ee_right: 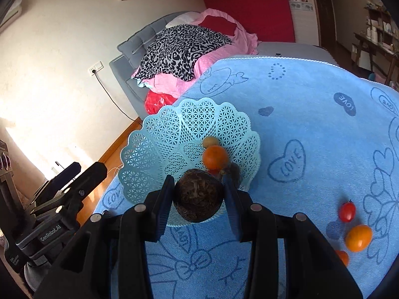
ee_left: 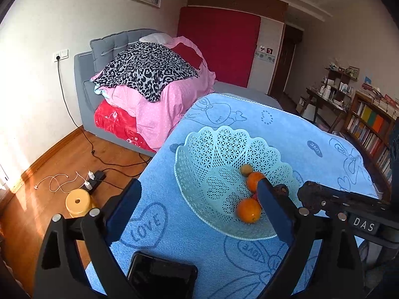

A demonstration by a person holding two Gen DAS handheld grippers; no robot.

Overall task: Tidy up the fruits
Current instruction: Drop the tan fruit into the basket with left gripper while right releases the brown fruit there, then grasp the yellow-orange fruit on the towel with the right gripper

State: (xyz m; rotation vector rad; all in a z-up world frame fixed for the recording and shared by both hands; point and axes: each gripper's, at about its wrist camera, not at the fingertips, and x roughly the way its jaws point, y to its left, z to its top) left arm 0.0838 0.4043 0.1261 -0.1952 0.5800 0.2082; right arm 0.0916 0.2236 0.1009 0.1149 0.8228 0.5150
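Left wrist view is showing the left tongs (ee_left: 199, 194) gaping wide and empty over the table (ee_left: 204, 256) beside the basket (ee_left: 219, 164), while right wrist view is showing the right tongs (ee_right: 198, 186) gripping a dark hairy fruit (ee_right: 198, 199) over the basket's six-o'clock rim.

Surface: table w/ light-blue terry cloth, printed hearts & "LOVE" (ee_right: 311, 129). Directly on it: pale-green lattice plastic basket (ee_right: 159, 149) near left edge; black phone (ee_left: 162, 277); red cherry tomato (ee_right: 347, 211) & orange citrus fruit (ee_right: 358, 238) at right, apart from basket.
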